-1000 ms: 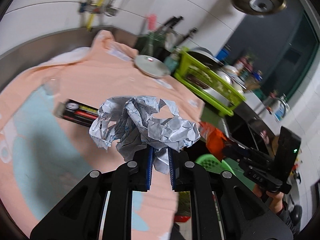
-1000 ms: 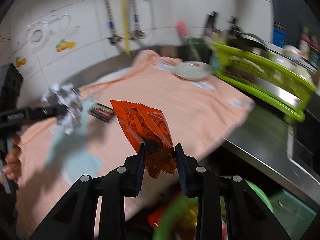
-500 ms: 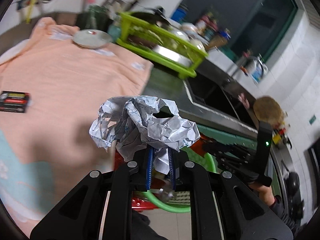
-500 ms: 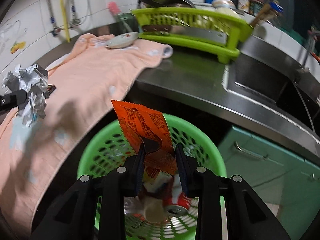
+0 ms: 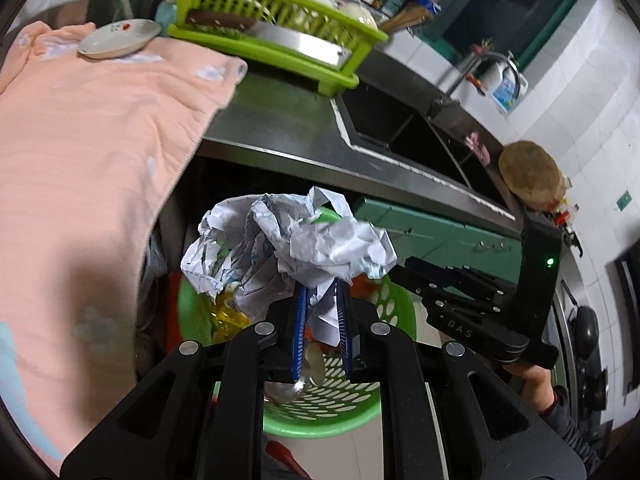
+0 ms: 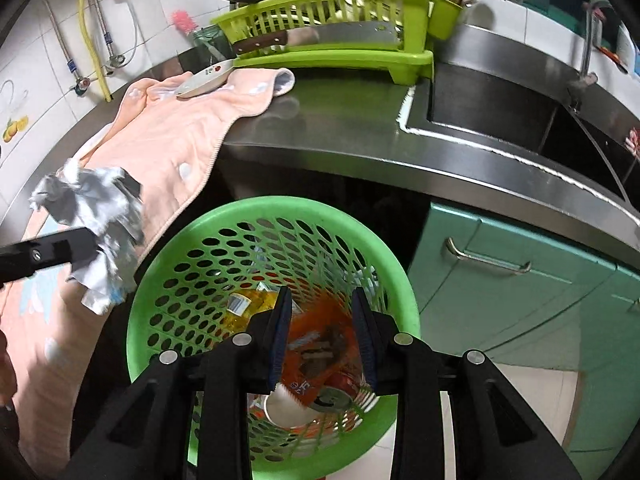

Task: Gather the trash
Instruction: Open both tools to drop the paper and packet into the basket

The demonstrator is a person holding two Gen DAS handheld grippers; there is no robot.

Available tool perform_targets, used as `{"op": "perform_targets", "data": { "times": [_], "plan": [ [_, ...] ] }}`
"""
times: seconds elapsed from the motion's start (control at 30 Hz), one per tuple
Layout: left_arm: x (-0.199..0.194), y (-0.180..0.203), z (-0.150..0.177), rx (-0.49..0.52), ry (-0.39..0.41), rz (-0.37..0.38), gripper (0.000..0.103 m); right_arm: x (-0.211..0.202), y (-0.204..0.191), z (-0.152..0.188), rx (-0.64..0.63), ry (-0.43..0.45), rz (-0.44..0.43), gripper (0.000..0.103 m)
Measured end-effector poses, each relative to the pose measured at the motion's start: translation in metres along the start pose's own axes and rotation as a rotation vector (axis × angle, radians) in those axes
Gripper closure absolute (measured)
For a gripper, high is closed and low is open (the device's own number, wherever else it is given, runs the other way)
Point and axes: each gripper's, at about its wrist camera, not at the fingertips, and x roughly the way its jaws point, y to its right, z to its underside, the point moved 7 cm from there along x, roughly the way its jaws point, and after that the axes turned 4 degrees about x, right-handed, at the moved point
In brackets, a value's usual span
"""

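Green basket below, towel beside, sink nr

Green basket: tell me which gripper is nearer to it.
Right. The right gripper hangs directly over the green basket mouth; the left gripper, shut on crumpled paper, sits beside its rim.

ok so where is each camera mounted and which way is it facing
Left wrist: on the left hand-held gripper, facing down past the crumpled paper it holds to the bin; the right hand-held gripper shows too.
Right wrist: on the right hand-held gripper, facing into the bin over an orange wrapper.
Shared: bin, paper, dish rack.
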Motion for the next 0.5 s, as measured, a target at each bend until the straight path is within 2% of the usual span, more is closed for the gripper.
{"op": "perform_targets", "data": {
  "times": [0.17, 0.2, 0.23, 0.3, 0.5],
  "plan": [
    [0.02, 0.005, 0.002, 0.005, -0.037, -0.002, 0.089, -0.002, 0.008, 0.004, 0.015, -0.001, -0.007, 0.072],
    [0.023, 0.005, 0.003, 0.003, -0.047, 0.001, 0.089, -0.003, 0.008, 0.004, 0.016, 0.0, -0.009, 0.068],
    [0.024, 0.006, 0.004, 0.001, -0.052, 0.002, 0.089, -0.005, 0.009, 0.004, 0.016, 0.004, -0.006, 0.055],
    [0.029, 0.005, 0.005, -0.005, -0.067, -0.001, 0.087, -0.009, 0.01, 0.004, 0.013, 0.027, 0.004, 0.036],
    [0.024, 0.002, 0.006, -0.009, -0.064, -0.008, 0.086, -0.019, 0.005, 0.0, -0.01, 0.059, -0.002, 0.035]
  ]
}}
